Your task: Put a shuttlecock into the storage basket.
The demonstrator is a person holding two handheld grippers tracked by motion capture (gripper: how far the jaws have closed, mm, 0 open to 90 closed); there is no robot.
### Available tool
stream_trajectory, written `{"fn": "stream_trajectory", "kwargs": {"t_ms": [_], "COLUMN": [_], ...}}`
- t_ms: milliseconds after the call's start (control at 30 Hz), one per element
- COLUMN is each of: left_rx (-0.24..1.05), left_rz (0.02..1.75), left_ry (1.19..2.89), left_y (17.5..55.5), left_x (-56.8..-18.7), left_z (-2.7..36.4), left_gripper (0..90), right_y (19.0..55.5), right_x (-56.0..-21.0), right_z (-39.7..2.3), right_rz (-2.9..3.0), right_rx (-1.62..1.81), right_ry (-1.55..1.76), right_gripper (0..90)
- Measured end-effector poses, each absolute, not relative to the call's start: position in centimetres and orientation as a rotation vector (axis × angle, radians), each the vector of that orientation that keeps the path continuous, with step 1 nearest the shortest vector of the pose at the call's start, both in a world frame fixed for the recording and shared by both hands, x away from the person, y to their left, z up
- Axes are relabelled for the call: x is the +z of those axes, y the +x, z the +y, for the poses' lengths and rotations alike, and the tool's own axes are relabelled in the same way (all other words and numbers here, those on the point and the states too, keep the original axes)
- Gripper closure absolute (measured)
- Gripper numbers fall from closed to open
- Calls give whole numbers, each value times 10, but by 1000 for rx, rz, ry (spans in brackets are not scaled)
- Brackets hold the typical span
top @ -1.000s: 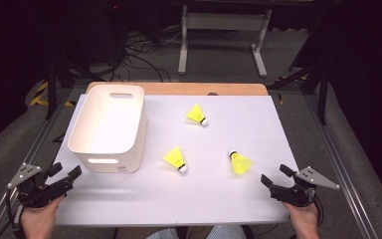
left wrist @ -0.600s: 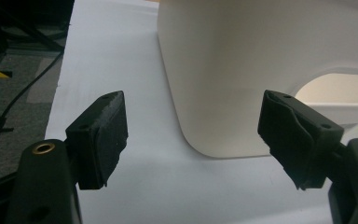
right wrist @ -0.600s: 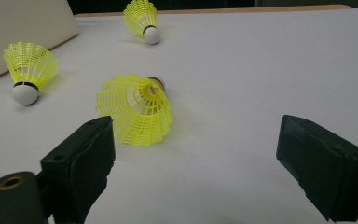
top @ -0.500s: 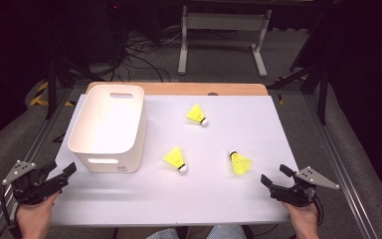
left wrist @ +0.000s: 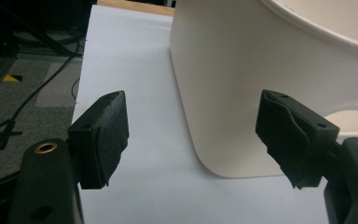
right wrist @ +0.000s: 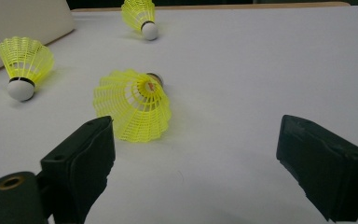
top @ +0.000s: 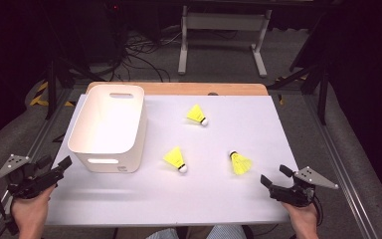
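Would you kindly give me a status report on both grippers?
Left gripper open beside white plastic bin. Right gripper open, facing nearest yellow shuttlecock. Nothing between.

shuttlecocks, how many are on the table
3, all yellow, lying on the white table: far shuttlecock near the back edge, middle shuttlecock beside the white bin, near shuttlecock closest to the right gripper. The bin's inside looks empty.

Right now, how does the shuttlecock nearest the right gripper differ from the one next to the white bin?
The nearest shuttlecock points its skirt toward the right gripper; the bin-side shuttlecock points its white cork toward the person. The first lies apart; the second sits close beside the white bin. Both are yellow, lying untouched.
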State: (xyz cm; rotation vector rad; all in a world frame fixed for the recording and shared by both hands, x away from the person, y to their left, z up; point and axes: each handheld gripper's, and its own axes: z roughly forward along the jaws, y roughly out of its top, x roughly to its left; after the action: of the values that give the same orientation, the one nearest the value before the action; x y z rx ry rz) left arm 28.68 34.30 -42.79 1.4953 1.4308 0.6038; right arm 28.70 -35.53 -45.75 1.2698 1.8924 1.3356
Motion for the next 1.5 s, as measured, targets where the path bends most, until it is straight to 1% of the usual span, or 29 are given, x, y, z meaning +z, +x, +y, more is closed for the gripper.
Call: {"fn": "stream_trajectory", "kwargs": {"t_ms": [967, 1100, 1233, 1333, 1500], "left_rx": [650, 615, 609, 613, 596], "left_rz": [1427, 1423, 1422, 1422, 1389], "left_ry": [1480, 1487, 1496, 1511, 1540], "left_y": [301, 302, 303, 303, 304], "left_x": [-382, -374, -370, -365, -360], "left_z": [352, 349, 346, 341, 334], "left_gripper": [293, 305, 322, 355, 358], "right_y": [287, 287, 287, 287, 287], "right_x": [-458, -458, -458, -458, -458], "right_z": [-354, -354, -354, -354, -354], "right_rz": [1908, 1908, 1909, 1909, 1911], "right_rx": [1331, 1331, 1332, 1332, 1331], "right_ry": [1271, 1271, 1272, 1272, 1270], "right_gripper": [121, 121, 121, 121, 121]}}
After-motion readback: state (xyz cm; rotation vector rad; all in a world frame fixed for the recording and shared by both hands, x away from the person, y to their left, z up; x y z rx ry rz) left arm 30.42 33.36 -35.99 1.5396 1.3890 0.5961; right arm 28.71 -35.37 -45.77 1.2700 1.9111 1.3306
